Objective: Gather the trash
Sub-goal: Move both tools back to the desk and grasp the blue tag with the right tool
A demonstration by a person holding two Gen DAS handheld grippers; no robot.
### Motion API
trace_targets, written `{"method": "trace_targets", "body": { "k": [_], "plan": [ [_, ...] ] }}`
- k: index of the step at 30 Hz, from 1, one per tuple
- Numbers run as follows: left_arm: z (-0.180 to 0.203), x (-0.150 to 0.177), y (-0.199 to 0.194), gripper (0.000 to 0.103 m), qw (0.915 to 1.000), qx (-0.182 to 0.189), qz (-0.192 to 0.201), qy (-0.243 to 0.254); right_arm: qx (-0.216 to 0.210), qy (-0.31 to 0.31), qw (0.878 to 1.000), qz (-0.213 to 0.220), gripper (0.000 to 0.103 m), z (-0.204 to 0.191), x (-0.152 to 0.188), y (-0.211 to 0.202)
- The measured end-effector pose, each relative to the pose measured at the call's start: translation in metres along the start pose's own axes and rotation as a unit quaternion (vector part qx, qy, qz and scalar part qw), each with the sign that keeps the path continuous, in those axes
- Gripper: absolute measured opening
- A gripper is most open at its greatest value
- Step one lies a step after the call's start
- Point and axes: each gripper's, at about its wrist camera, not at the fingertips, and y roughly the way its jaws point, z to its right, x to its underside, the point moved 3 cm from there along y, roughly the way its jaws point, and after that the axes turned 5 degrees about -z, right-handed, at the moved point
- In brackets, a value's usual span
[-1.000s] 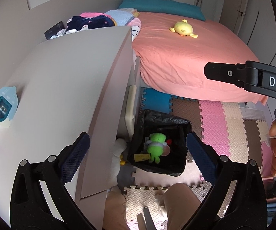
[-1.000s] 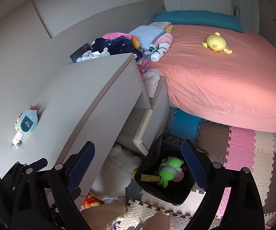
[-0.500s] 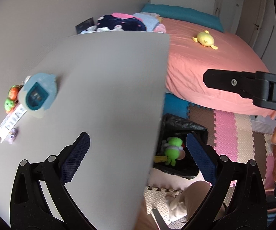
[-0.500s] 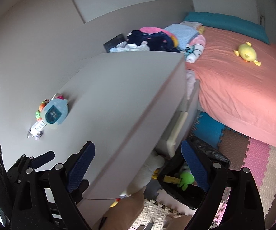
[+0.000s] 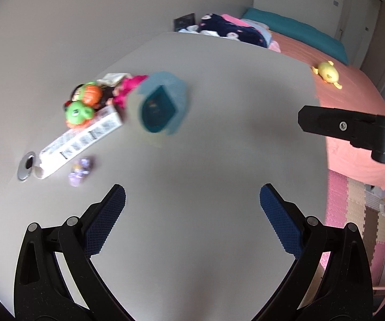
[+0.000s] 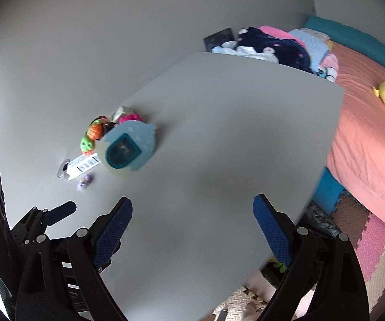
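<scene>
On the grey desk lies a cluster at the left: a white barcoded box, a small purple wrapper, a blue clock-like gadget, and green and orange toys. My left gripper is open and empty above the desk's near part. My right gripper is open and empty over the desk; the box, the wrapper and the gadget lie ahead to its left. The black trash bin peeks from under the desk's right edge.
A bed with a salmon cover and a yellow plush stands to the right. Piled clothes lie beyond the desk's far end. Foam floor mats cover the floor. The right gripper's body crosses the left wrist view.
Both grippers have swung left from over the floor bin to over the desk. The desk clutter is now closer and more central. Both stay open.
</scene>
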Motion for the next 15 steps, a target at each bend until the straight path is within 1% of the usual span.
{"method": "trace_targets", "body": {
  "k": [2,8,13,15],
  "plan": [
    [-0.023,0.0,0.0,0.097,0.9999,-0.008,0.0,-0.01,-0.014,-0.008,1.0,-0.007,0.092,-0.019,-0.009,0.012],
    [-0.09,0.0,-0.001,0.097,0.9988,-0.035,0.003,-0.034,-0.037,-0.036,0.998,-0.033,0.092,-0.072,-0.027,0.047],
    [-0.13,-0.003,0.002,0.097,0.9974,-0.054,-0.001,-0.047,-0.027,-0.051,0.997,-0.053,0.092,-0.109,-0.034,0.079],
    [-0.144,-0.006,0.007,0.097,0.9967,-0.062,-0.006,-0.052,-0.014,-0.06,0.997,-0.055,0.092,-0.122,-0.036,0.091]
  ]
}}
